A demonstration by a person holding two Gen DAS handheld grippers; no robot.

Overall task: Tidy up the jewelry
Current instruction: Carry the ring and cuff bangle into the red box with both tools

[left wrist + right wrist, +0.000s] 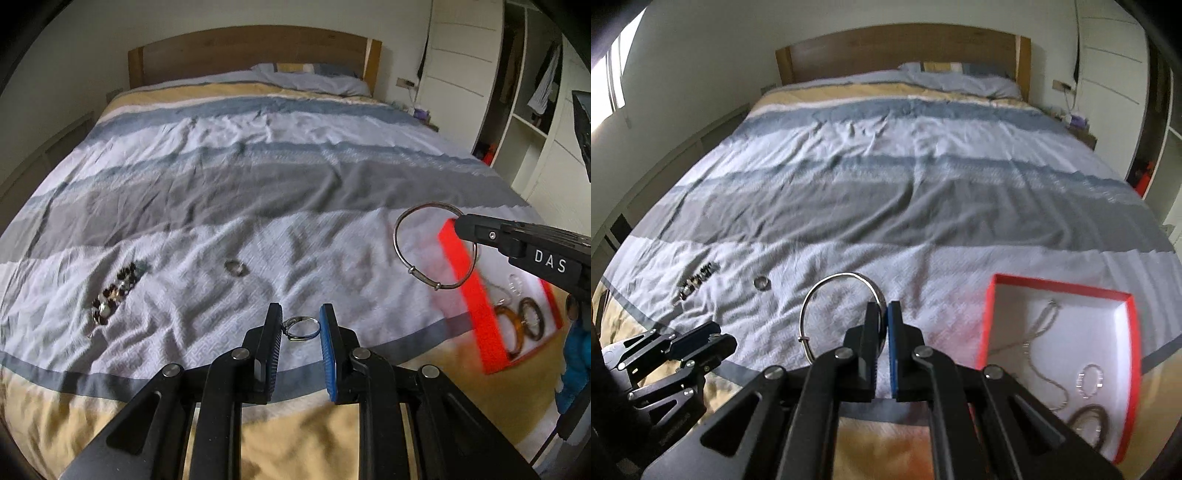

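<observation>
My right gripper (884,308) is shut on a large silver bangle (812,302), held above the bedspread left of the red-rimmed box (988,314); the bangle (402,236) and the gripper (461,225) also show in the left wrist view. The box (476,295) holds chains and brown bangles (532,321). My left gripper (300,323) is open, its fingers on either side of a small silver ring (301,326) lying on the bed. It also shows low at the left in the right wrist view (713,338). Another ring (236,267) and a dark bead bracelet (114,295) lie on the bed.
The striped bedspread (258,177) covers a wide bed with a wooden headboard (251,51) and a pillow. White wardrobes and open shelves (524,110) stand at the right. The ring (761,282) and beads (696,280) lie far left in the right wrist view.
</observation>
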